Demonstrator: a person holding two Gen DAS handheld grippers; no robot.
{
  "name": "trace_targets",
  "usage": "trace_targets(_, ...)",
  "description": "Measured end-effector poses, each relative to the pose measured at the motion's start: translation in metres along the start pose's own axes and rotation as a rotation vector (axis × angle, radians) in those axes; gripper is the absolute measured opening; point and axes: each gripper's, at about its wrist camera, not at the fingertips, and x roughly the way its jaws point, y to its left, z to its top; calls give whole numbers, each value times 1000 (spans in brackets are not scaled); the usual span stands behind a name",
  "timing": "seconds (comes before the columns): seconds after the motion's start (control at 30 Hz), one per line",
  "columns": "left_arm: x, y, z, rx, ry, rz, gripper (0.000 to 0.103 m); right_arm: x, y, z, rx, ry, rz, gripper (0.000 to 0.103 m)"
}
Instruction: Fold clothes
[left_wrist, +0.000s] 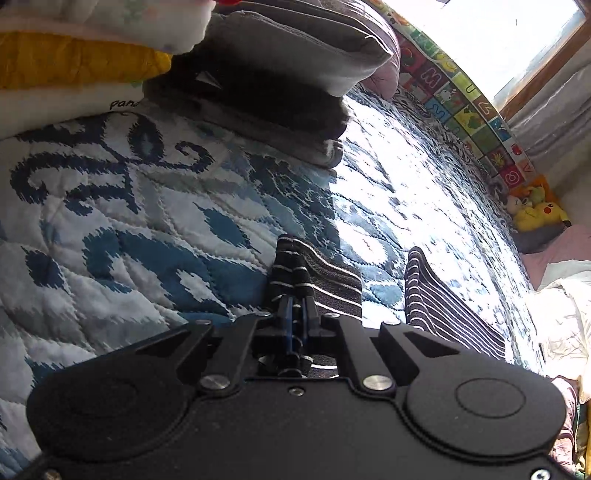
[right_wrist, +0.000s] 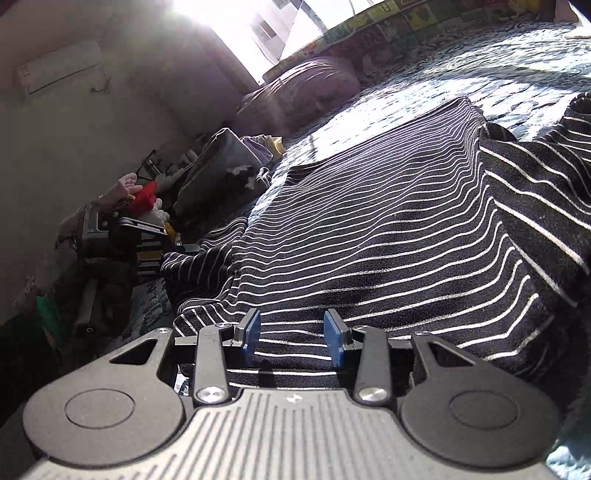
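A black garment with thin white stripes lies spread on the blue-and-white quilted bed. My right gripper is open, its blue pads hovering just over the garment's near edge. My left gripper is shut on a bunched corner of the striped garment; another striped part lies to its right on the quilt. In the right wrist view the left gripper appears at the garment's left corner, held by a person's hand.
A stack of folded grey and dark clothes sits ahead of the left gripper, beside yellow and white bedding. A colourful alphabet mat lines the window side. Plush toys and a pink pillow rest at the bed's ends.
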Motion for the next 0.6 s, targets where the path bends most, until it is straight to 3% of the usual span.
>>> trace_targets(0.13,13,-65,4,164,40,-38,4,1,-2,-1,4,5,13,39)
trace_targets(0.17,11,-68,5,173,43,-63,13,1,-3,-1,10,5,17,39)
trace_targets(0.2,8,-71,7,182,46,-87,34,0,-4,-1,15,5,21,39)
trace_targets(0.23,6,-74,8,191,49,-112,44,0,-4,-1,20,5,24,39)
trace_targets(0.43,-9,-85,19,227,53,-242,45,-1,-5,-1,30,5,31,39)
trace_targets(0.53,-24,-38,37,103,-28,-159,44,0,-5,-1,32,5,32,39)
trace_targets(0.6,-28,-4,43,29,-59,-83,34,0,-5,-1,32,4,31,39)
